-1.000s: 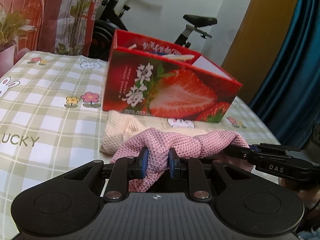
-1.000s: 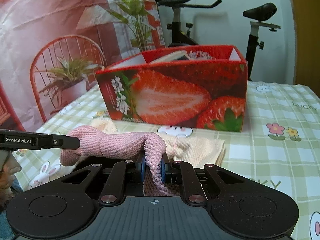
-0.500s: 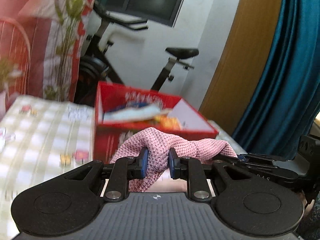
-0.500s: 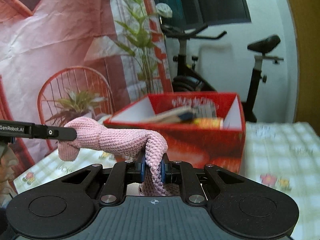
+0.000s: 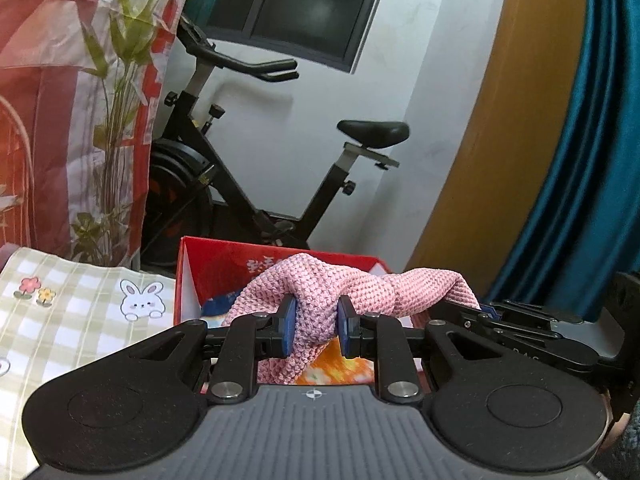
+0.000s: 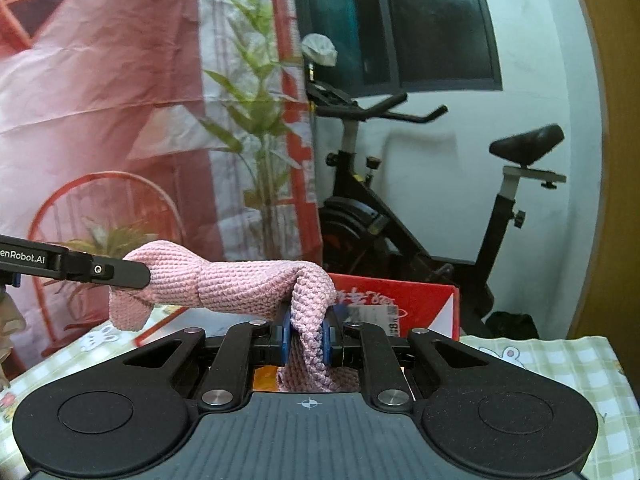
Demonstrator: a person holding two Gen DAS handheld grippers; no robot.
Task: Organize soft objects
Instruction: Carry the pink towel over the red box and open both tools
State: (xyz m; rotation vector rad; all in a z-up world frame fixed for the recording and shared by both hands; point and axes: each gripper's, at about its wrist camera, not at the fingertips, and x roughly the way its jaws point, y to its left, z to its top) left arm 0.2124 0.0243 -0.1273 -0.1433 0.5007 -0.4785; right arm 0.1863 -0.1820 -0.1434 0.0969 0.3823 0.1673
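A pink knitted cloth [image 5: 328,292] hangs stretched between both grippers, raised over the open red strawberry box [image 5: 224,268]. My left gripper [image 5: 316,326] is shut on one end of the cloth. My right gripper [image 6: 306,334] is shut on the other end [image 6: 308,320]. In the right wrist view the cloth [image 6: 240,284] runs left to the other gripper's finger [image 6: 100,270]. The box [image 6: 424,300] holds printed packets and something orange. The cream cloth is out of view.
The table has a green checked cover with rabbits and flowers [image 5: 80,312]. An exercise bike [image 5: 248,184] stands behind the table by the white wall. A plant [image 6: 260,152] and a red printed backdrop are at the left. A blue curtain [image 5: 580,160] hangs at the right.
Both grippers have lifted the pink cloth off the table and carried it forward over the red box. The cream cloth has dropped out of view.
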